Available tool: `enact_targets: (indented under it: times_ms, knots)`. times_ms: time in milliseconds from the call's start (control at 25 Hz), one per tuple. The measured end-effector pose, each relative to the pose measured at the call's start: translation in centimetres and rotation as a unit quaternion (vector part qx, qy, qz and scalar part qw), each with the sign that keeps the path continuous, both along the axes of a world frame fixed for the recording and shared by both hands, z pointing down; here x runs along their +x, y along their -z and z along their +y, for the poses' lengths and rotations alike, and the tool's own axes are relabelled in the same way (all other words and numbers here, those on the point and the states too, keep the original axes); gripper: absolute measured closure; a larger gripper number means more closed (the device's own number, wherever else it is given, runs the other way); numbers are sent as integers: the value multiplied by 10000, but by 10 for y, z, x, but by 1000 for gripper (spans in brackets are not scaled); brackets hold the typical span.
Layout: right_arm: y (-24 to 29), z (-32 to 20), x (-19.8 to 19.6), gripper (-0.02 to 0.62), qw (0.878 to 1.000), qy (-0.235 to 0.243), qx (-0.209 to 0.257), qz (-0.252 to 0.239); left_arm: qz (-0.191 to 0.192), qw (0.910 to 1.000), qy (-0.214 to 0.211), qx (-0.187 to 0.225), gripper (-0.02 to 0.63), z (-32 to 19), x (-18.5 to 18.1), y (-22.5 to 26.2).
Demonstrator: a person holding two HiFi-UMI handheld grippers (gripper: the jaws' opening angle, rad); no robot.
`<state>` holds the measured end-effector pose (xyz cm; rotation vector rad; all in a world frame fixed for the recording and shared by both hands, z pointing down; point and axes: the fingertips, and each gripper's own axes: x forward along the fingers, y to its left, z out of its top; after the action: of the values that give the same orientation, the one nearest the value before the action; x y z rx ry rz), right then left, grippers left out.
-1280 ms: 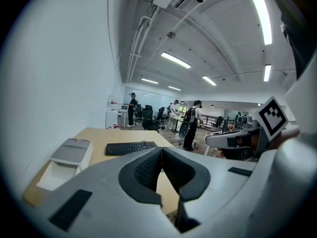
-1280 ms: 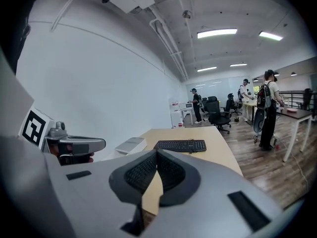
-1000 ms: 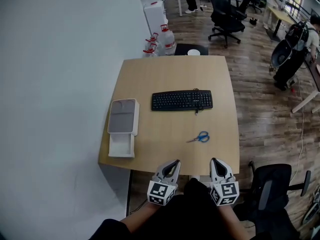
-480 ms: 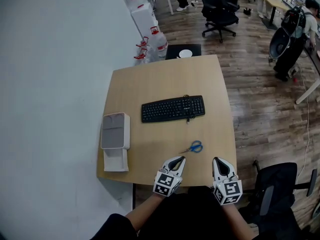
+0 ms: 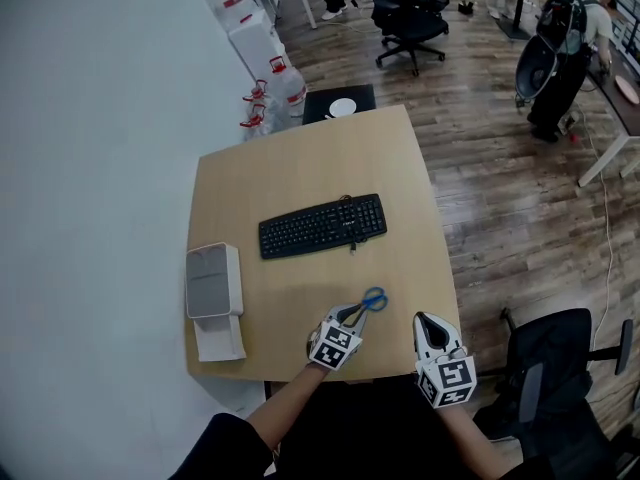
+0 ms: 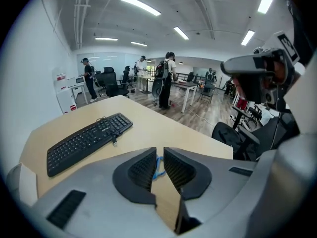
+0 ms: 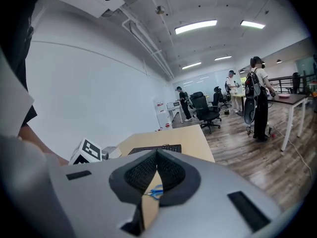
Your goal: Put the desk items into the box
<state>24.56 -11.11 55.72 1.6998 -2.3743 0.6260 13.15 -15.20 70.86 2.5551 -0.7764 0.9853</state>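
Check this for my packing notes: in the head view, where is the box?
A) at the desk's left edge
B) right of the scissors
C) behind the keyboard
A: the box lies at the desk's left edge, left of the keyboard and the scissors.

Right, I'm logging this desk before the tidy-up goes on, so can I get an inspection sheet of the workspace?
Surface: wooden table.
Job's things: scissors near the front edge; keyboard mid-table; white box at the left edge.
Clutter: nothing seen.
Grippers: left gripper, fingers all but closed, just starting to part, nothing between them, tips by the scissors; right gripper, fingers shut, empty, at the front edge.
Cables: keyboard lead lying beside the keyboard.
Surroundings: water bottles and office chairs beyond the table.
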Motion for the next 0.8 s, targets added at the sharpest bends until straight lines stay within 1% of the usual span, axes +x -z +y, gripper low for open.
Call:
enact_targets:
  times_ms: [80, 200, 360, 520, 720, 800]
  knots:
    - [-5, -3, 5, 535, 10000, -32, -67, -8, -172, 9997, -114, -98, 570, -6, 5, -18]
    - [-8, -5, 8, 537, 9999, -48, -157, -29, -338, 9983, -177, -439, 530, -10, 13, -46]
    - [-7, -12, 13, 537, 9998, -79, -191, -62, -603, 9960, -360, -558, 500, -22, 28, -66]
    - [-9, -15, 20, 536, 9994, -176, -265, -98, -1003, 9896, -761, -691, 471, -23, 37, -90]
    - [-13, -18, 27, 537, 9992, -241, -314, -65, -1326, 9814, -1144, -783, 466, -23, 43, -118]
    - [-14, -14, 32, 537, 9989, -299, -360, -72, -1474, 9767, -1323, -830, 465, -19, 44, -127]
